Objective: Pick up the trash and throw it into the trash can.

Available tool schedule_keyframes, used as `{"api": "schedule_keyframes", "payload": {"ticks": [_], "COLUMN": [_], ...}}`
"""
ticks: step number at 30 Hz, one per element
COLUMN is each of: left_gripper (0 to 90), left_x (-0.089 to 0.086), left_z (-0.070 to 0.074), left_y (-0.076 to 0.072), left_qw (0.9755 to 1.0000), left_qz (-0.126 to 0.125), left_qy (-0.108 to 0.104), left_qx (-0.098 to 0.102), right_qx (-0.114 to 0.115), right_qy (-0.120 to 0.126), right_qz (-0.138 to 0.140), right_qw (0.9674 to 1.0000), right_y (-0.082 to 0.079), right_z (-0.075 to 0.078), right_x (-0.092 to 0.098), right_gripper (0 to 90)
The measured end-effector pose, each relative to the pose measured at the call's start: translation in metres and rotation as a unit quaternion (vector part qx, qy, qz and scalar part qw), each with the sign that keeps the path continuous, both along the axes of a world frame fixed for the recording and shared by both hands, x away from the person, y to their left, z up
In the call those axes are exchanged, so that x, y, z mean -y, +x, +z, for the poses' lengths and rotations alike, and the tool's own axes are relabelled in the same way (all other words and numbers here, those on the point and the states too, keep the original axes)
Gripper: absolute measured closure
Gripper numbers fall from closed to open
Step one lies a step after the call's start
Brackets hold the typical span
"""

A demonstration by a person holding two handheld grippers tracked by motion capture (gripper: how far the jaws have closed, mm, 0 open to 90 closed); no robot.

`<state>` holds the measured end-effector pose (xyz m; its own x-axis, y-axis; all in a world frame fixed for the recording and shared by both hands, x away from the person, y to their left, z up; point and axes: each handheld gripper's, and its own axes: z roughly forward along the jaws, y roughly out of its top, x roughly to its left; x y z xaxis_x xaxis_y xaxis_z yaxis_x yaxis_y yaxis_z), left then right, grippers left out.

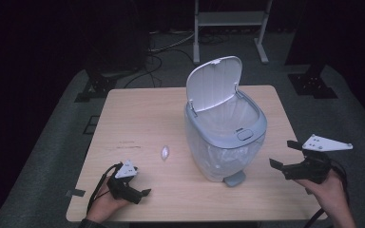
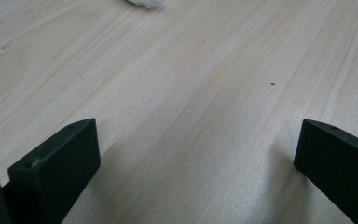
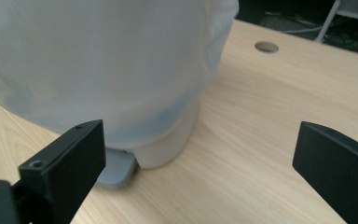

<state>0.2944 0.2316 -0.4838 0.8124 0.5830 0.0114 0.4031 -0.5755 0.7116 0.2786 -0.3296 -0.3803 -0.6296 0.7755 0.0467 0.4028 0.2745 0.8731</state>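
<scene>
Two grippers: jaws of both spread wide, holding nothing.
Left gripper: low over the tabletop, near its front-left edge.
Right gripper: beside the pedal bin.
Bin lid: raised.
White wad: left of bin.

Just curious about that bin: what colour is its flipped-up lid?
The lid is white inside, above a grey rim; the high view shows it best.

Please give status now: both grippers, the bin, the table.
Left gripper open, empty. Right gripper open, empty. Grey pedal bin lid up. Small white wad on wooden table.
</scene>
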Motion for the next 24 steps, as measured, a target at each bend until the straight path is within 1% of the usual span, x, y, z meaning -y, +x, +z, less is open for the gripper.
{"api": "schedule_keyframes", "payload": {"ticks": [1, 2, 3, 4, 5, 6, 7, 9, 12, 13, 14, 17, 18, 20, 21, 24], "left_gripper": [0.0, 0.0, 0.0, 0.0, 0.0, 0.0, 0.0, 0.0, 0.0, 0.0, 0.0, 0.0, 0.0, 0.0, 0.0, 0.0], "left_x": [0.000, 0.000, 0.000, 0.000, 0.000, 0.000, 0.000, 0.000, 0.000, 0.000, 0.000, 0.000, 0.000, 0.000, 0.000, 0.000], "left_z": [0.000, 0.000, 0.000, 0.000, 0.000, 0.000, 0.000, 0.000, 0.000, 0.000, 0.000, 0.000, 0.000, 0.000, 0.000, 0.000], "left_y": [0.000, 0.000, 0.000, 0.000, 0.000, 0.000, 0.000, 0.000, 0.000, 0.000, 0.000, 0.000, 0.000, 0.000, 0.000, 0.000], "left_qw": [1.0000, 1.0000, 1.0000, 1.0000, 1.0000, 1.0000, 1.0000, 1.0000, 1.0000, 1.0000, 1.0000, 1.0000, 1.0000, 1.0000, 1.0000, 1.0000], "left_qz": [0.000, 0.000, 0.000, 0.000, 0.000, 0.000, 0.000, 0.000, 0.000, 0.000, 0.000, 0.000, 0.000, 0.000, 0.000, 0.000], "left_qy": [0.000, 0.000, 0.000, 0.000, 0.000, 0.000, 0.000, 0.000, -0.001, -0.001, -0.001, -0.001, -0.001, -0.001, -0.001, -0.001], "left_qx": [0.000, 0.000, 0.000, 0.000, 0.000, 0.000, 0.000, 0.000, 0.001, 0.001, 0.001, 0.001, 0.001, 0.001, 0.000, 0.000], "right_qx": [-0.002, -0.002, -0.009, -0.009, -0.015, -0.015, -0.019, -0.020, -0.026, -0.030, -0.030, -0.038, -0.038, -0.046, -0.052, -0.057], "right_qy": [-0.001, -0.001, -0.003, -0.003, -0.007, -0.007, -0.015, -0.016, -0.021, -0.027, -0.027, -0.035, -0.035, -0.045, -0.058, -0.066], "right_qz": [-0.001, -0.001, -0.004, -0.004, -0.005, -0.005, -0.008, -0.009, -0.013, -0.015, -0.015, -0.017, -0.017, -0.015, -0.015, -0.016], "right_qw": [1.0000, 1.0000, 0.9999, 0.9999, 0.9999, 0.9999, 0.9997, 0.9996, 0.9994, 0.9991, 0.9991, 0.9985, 0.9985, 0.9978, 0.9969, 0.9960], "right_y": [0.001, 0.001, 0.001, 0.001, 0.002, 0.002, 0.002, 0.002, 0.002, 0.002, 0.002, 0.003, 0.003, 0.003, 0.004, 0.005], "right_z": [-0.004, -0.004, -0.012, -0.012, -0.019, -0.019, -0.025, -0.027, -0.036, -0.042, -0.042, -0.052, -0.052, -0.058, -0.064, -0.068], "right_x": [0.001, 0.001, 0.002, 0.002, 0.003, 0.003, 0.004, 0.005, 0.007, 0.008, 0.008, 0.008, 0.008, 0.008, 0.008, 0.007], "right_gripper": [0.9, 0.9, 0.0, 0.0, 0.0, 0.0, 0.0, 0.0, 0.0, 0.0, 0.0, 0.0, 0.0, 0.0, 0.0, 0.0]}}
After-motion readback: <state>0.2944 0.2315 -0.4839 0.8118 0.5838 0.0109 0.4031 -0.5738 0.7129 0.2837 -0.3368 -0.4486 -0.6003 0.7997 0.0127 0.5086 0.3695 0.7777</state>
